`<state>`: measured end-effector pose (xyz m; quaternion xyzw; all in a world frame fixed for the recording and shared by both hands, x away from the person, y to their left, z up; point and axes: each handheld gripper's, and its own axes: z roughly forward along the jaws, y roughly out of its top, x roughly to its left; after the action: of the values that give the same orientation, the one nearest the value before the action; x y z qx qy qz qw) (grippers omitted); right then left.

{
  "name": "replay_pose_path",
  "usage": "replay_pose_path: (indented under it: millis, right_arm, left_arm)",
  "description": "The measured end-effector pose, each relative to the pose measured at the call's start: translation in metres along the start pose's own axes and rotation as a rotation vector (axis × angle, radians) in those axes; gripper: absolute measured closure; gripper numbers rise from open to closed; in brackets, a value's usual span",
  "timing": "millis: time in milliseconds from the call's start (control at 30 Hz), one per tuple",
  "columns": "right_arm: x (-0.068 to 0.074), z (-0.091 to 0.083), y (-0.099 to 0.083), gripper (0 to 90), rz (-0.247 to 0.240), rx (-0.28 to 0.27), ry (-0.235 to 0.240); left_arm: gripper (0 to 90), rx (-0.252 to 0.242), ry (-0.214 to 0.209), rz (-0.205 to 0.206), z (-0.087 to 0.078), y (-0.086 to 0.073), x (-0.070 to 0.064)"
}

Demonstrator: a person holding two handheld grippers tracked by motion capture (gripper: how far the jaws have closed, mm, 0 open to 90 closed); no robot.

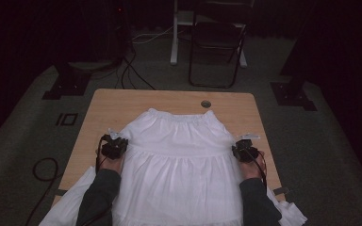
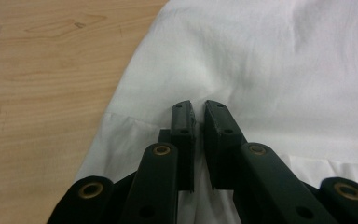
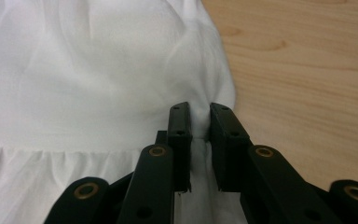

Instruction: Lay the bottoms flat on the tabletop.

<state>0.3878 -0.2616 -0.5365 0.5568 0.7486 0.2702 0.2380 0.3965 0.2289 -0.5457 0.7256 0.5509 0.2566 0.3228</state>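
A white tiered skirt (image 1: 179, 165) lies flat on the wooden table (image 1: 118, 101), waistband away from the person and hem hanging off the near edge. The left gripper (image 2: 196, 114) and right gripper (image 3: 199, 116) each have their jaws pinched on a fold of cloth at its 2 side edges — the grasping step looks done. Next probably comes a lift or fold, both hands moving evenly so the fabric doesn't slip.

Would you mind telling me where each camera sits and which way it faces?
High view: above the person's side, facing forward and down at the table and white skirt; forearms, left claw, right claw.
Left claw view: rides the left claw, facing the skirt's edge pinched between its jaws.
Right claw view: likewise on the right claw.
Shared: skirt and table.
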Motion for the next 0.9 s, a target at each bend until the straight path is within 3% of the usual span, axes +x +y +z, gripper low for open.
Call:
replay_pose_path:
  millis: [667,900]
  right_arm:
    - [-0.005,0.034,0.042,77.2,0.033,0.029,0.004]
    - [-0.005,0.032,0.040,67.1,0.019,0.029,0.025]
  left_arm:
    - [80.7,0.024,0.035,-0.070,0.021,0.022,0.010]
    - [63.9,0.061,0.028,-0.085,0.019,0.027,0.005]
